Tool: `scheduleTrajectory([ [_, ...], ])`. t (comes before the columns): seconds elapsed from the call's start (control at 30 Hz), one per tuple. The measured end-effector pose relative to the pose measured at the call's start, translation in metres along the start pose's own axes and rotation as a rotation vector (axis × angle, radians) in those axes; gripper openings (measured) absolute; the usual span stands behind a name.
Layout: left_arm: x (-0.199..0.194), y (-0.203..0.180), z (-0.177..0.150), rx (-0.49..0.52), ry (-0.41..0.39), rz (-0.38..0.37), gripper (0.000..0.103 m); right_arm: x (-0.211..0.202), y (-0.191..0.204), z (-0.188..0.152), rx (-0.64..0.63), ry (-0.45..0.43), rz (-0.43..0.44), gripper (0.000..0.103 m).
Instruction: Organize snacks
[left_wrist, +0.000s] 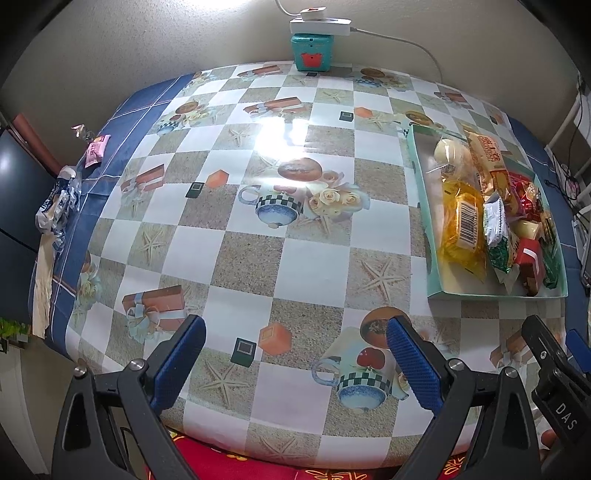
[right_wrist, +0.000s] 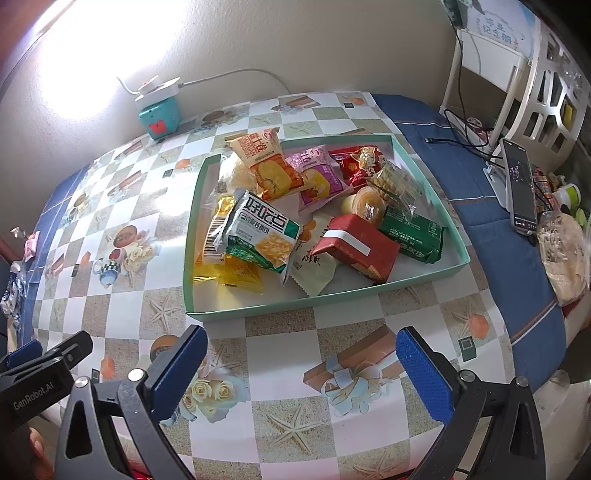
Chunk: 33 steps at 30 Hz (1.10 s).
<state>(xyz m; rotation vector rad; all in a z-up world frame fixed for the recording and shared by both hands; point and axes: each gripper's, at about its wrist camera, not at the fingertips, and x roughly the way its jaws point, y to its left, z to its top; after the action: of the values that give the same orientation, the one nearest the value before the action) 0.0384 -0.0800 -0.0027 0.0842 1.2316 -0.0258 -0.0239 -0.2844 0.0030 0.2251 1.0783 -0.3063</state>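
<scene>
Both grippers, the left gripper (left_wrist: 295, 363) and the right gripper (right_wrist: 301, 369), hang wide apart and empty over the checked tabletop (left_wrist: 229, 258). The right wrist view looks straight into the teal tray (right_wrist: 325, 301), where a red box (right_wrist: 354, 247), a green-and-white cracker pack (right_wrist: 262, 232) and other snacks lie heaped. The left wrist view catches that tray (left_wrist: 495, 294) only at its right edge, but alone shows the pink packet (left_wrist: 96, 150) well apart on the blue cloth at far left.

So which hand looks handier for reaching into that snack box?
Probably the right gripper: the teal snack box lies straight ahead of its open fingers. From the left gripper, the box sits off to the right.
</scene>
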Motion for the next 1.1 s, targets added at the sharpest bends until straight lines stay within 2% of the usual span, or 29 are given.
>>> scheduleTrajectory([
  [1.1,0.0053,0.0053,0.0022,-0.02,0.023,-0.005,0.098,0.0031,0.003,0.0001,-0.016,0.01,-0.013,0.103],
])
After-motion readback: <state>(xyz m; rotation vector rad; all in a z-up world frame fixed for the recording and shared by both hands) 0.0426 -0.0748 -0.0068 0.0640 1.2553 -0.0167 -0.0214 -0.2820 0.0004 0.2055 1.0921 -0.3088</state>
